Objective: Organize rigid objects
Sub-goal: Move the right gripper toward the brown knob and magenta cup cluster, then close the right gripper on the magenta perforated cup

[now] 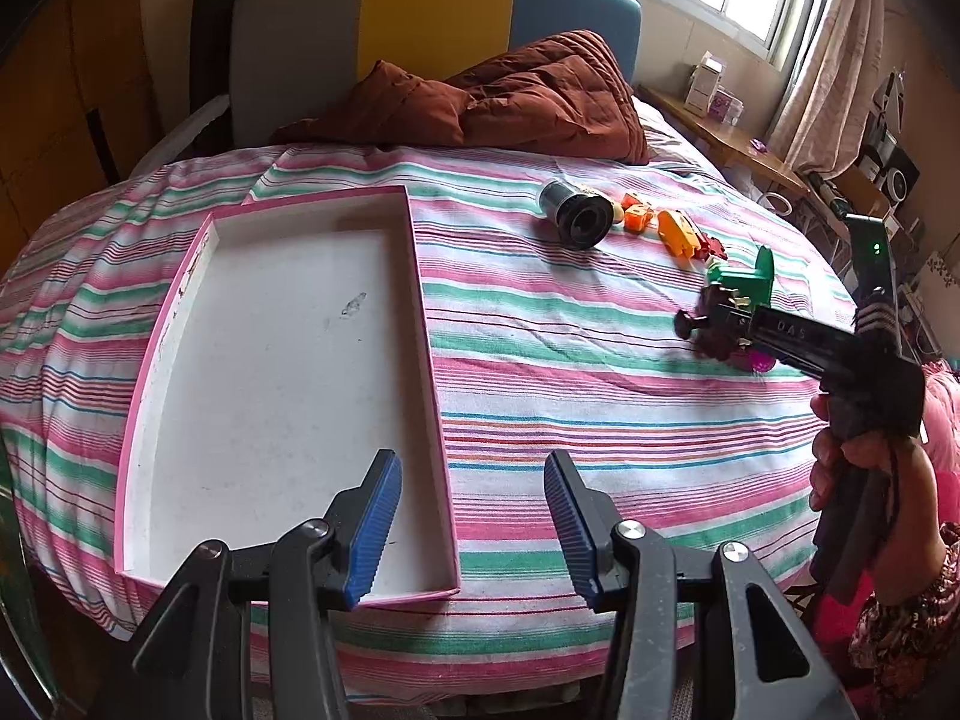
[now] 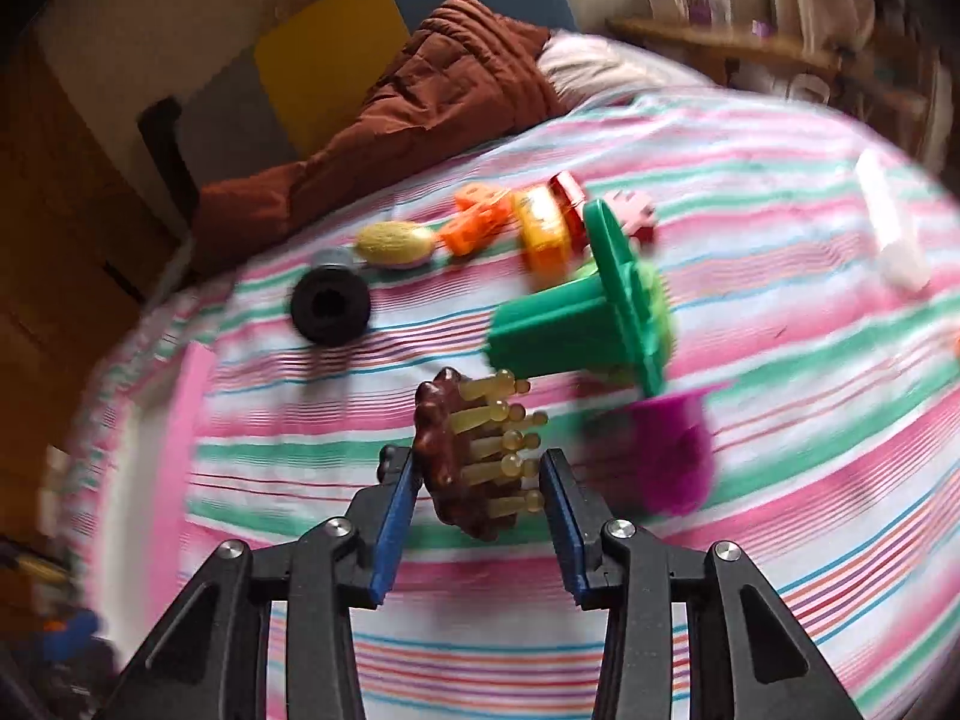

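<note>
Now | pink box [image 1: 180, 300]: nothing inside | left hand-held gripper [image 1: 474, 525]: spread | right hand-held gripper [image 2: 480, 474]: pinching brown brush [image 2: 447, 456]

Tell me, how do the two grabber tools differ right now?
The left gripper is empty and wide open above the edge of the pink tray; the right gripper stands narrower, with a brown bristled brush between its fingers. The left is away from the toys; the right is among them. Both have black arms with blue ribbed pads.
</note>
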A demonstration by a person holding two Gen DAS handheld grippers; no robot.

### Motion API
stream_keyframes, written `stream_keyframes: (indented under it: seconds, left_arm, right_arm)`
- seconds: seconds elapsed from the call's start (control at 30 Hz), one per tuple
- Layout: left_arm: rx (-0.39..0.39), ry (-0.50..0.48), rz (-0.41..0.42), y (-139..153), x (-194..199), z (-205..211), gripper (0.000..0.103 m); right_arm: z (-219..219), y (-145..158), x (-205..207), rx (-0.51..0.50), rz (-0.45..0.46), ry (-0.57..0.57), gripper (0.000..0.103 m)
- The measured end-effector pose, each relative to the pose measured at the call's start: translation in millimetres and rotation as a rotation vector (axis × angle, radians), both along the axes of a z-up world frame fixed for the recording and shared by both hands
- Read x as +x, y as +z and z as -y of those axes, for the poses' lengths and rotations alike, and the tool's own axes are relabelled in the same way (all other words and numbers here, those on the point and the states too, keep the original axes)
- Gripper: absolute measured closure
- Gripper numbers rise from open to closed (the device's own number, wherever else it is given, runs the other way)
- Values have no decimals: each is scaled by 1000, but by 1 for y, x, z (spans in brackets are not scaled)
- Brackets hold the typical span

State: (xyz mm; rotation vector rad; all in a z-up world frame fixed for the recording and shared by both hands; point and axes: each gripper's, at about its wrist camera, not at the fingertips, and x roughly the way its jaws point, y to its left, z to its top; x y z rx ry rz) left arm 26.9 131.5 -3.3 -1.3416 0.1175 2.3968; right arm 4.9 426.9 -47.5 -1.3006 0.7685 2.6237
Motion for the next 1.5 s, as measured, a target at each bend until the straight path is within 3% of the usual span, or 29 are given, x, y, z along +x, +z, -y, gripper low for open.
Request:
stream_keyframes:
  seconds: [0.1, 0.17, 0.4, 0.53, 0.7, 0.87, 1.03, 1.13, 1.23, 1.3, 1.4, 1.47, 1.5]
  left_arm:
    - [2, -7, -2, 0, 1, -2, 53]
    - [10, -12, 1, 0, 1, -3, 53]
    - [46, -37, 25, -1, -1, -7, 53]
    - [79, -71, 58, -3, -3, -16, 53]
    - [136, -141, 98, -7, -6, -37, 51]
    - [120, -193, 98, -10, -7, -65, 47]
    - [128, -239, 114, -10, -6, -84, 47]
    - [147, -249, 138, -10, -7, -94, 47]
    - [139, -247, 107, -6, -9, -101, 47]
    - [135, -234, 83, -5, -10, -104, 47]
    - [144, -230, 72, -3, -16, -110, 47]
    - [141, -232, 64, -3, -18, -116, 47]
    - [138, -234, 58, -3, -18, -119, 47]
  right_arm:
    - [4, -9, 1, -203, -14, 22, 61]
    - [6, -13, 3, -248, -15, 23, 61]
    - [-17, 10, 24, -19, -26, -49, 57]
    - [-32, 27, 37, 121, -37, -56, 46]
    - [-55, 29, 47, 280, -10, -44, 45]
    - [-65, 17, 46, 184, -19, -54, 40]
    - [-63, 3, 35, 170, 15, -33, 37]
    - [-71, -10, 30, 71, 52, -47, 37]
    - [-79, -16, 34, -68, 87, -46, 37]
    - [-77, -15, 34, -26, 100, -21, 37]
    - [-72, -18, 29, 78, 118, 24, 46]
    - [-73, -20, 28, 93, 121, 34, 67]
    - [-73, -19, 28, 95, 122, 40, 69]
